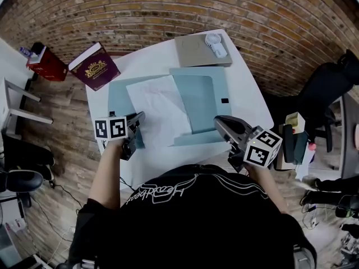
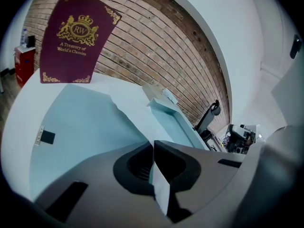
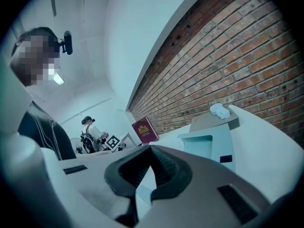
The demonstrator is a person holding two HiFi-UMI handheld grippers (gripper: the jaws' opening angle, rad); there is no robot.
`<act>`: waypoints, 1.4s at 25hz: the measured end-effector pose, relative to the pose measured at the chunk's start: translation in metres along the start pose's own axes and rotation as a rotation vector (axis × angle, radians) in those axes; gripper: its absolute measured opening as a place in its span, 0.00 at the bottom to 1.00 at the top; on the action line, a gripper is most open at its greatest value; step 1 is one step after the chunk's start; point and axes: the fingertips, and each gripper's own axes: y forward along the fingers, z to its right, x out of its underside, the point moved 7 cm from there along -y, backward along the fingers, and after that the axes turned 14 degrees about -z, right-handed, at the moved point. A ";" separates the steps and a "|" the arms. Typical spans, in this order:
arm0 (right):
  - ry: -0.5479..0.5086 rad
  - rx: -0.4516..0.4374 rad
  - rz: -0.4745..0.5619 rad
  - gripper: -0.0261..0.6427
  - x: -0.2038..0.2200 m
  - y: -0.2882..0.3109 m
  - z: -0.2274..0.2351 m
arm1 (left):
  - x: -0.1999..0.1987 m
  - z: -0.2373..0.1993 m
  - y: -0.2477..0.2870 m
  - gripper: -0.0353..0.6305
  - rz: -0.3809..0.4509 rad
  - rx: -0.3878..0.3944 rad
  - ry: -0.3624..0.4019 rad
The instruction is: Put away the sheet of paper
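A white sheet of paper [image 1: 160, 108] lies across an open light-blue folder [image 1: 202, 94] on the white table [image 1: 247, 94]. My left gripper [image 1: 140, 116] sits at the paper's left edge and is shut on it. In the left gripper view the thin sheet [image 2: 161, 189] runs between the closed jaws of the left gripper [image 2: 153, 144], with the folder's left flap [image 2: 80, 127] beyond. My right gripper [image 1: 216, 120] hovers over the folder's near right corner. In the right gripper view the right gripper [image 3: 150, 147] has its tips together with nothing plainly between them; the folder [image 3: 209, 146] lies ahead.
A maroon book [image 1: 94, 66] lies at the table's far left corner. A grey board [image 1: 193, 52] with a small white fan [image 1: 216, 45] sits at the far edge. A brick wall is behind. A black chair [image 1: 325, 88] stands to the right, and another person [image 3: 90, 132] across the room.
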 end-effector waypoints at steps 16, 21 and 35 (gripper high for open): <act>0.036 0.006 -0.014 0.04 0.001 -0.034 0.029 | -0.011 0.017 0.045 0.10 -0.042 -0.049 0.000; 0.001 -0.015 -0.002 0.04 -0.021 -0.038 0.041 | -0.018 0.032 0.062 0.10 -0.067 -0.077 0.011; -0.056 -0.049 -0.002 0.04 -0.053 -0.055 0.055 | -0.035 0.067 0.098 0.10 -0.098 -0.092 0.045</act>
